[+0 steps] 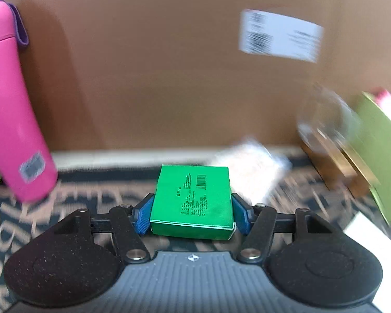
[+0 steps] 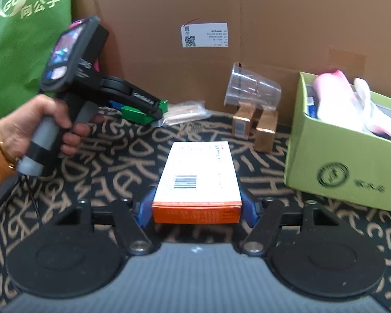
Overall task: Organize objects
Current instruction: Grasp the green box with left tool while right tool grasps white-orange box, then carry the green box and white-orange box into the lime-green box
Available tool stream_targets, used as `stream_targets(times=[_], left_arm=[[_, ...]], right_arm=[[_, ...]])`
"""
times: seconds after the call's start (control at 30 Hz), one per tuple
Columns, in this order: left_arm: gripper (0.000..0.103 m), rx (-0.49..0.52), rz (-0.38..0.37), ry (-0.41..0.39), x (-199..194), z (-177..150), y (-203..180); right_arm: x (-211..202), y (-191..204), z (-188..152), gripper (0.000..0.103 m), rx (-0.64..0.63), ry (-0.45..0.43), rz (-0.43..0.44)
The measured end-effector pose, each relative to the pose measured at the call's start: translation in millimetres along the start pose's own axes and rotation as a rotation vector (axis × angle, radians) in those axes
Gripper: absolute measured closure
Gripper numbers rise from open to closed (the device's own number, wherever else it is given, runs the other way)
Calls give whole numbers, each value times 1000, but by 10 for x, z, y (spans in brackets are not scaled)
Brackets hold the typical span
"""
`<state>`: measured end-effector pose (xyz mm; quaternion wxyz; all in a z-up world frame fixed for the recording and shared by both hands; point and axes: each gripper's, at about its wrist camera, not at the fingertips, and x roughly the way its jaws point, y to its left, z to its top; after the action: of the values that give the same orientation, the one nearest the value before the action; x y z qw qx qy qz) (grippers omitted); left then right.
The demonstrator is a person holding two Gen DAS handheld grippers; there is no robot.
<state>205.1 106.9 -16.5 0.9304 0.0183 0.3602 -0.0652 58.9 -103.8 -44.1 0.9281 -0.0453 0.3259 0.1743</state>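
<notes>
In the left wrist view, my left gripper (image 1: pixel 193 210) is shut on a small green box (image 1: pixel 193 182), with a blue pad pressed on each side. The right wrist view shows that gripper (image 2: pixel 146 108) at the left in a person's hand (image 2: pixel 39 122), carrying the green box (image 2: pixel 129 113) just above the patterned mat (image 2: pixel 104 161). My right gripper (image 2: pixel 197 200) is shut on a white box with an orange end (image 2: pixel 198 172), held flat and low over the mat.
A large cardboard box (image 2: pixel 273 26) stands behind. A pink bottle (image 1: pixel 10 104) and a green bag (image 2: pixel 26 39) are at the left. A clear cup (image 2: pixel 252 88) lies on two small gold boxes (image 2: pixel 267 130). An open light-green box (image 2: pixel 338 161) stands right. A packet of sticks (image 2: pixel 187 112) lies mid-back.
</notes>
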Motion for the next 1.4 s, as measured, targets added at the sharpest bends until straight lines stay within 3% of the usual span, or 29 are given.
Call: stream_targets(times=[0.17,0.27,0.37,0.43,0.53,0.63,0.73,0.83,0.9,1.0,1.2,1.4], left_arm=[[39,79,-89,26,-599,-519,-296],[35,72,-111,17,-824,-742,-410],[17,78,-51,1,-820,-812,-549],[17,105,2,2,-715,-755,-615],[16,129,15,0,-627,-689,-615],[26,134,-7,0,-622,-675,-626],[26,116,-12,0,-630,-694,-613],[23,92,-11,-12,-633,-726,-586],[39,84,-27,-14,-654,-723,-576],[40,103,-31,1,-696,-700,-633],[40,92,-181,-18,-917,-548,-839],[40,136,-313,-126,-1137,-127,-1239]], right_arm=[[-269,-78,-253,37,-15,35,0],[-358,-119,-365,37,-19,65,2],[-367,-150,-385,22,-8,50,-2],[-327,-168,-349,20,-4,38,0],[-247,-195,-289,19,4,20,2],[-127,-226,-235,19,3,22,-7],[-23,-229,-199,21,0,28,5],[5,-214,-232,36,-25,6,13],[-17,-234,-246,38,-17,4,18],[-77,-257,-278,38,-14,5,24],[-440,-444,-305,38,44,-44,33],[-907,-865,-72,38,71,-182,-97]])
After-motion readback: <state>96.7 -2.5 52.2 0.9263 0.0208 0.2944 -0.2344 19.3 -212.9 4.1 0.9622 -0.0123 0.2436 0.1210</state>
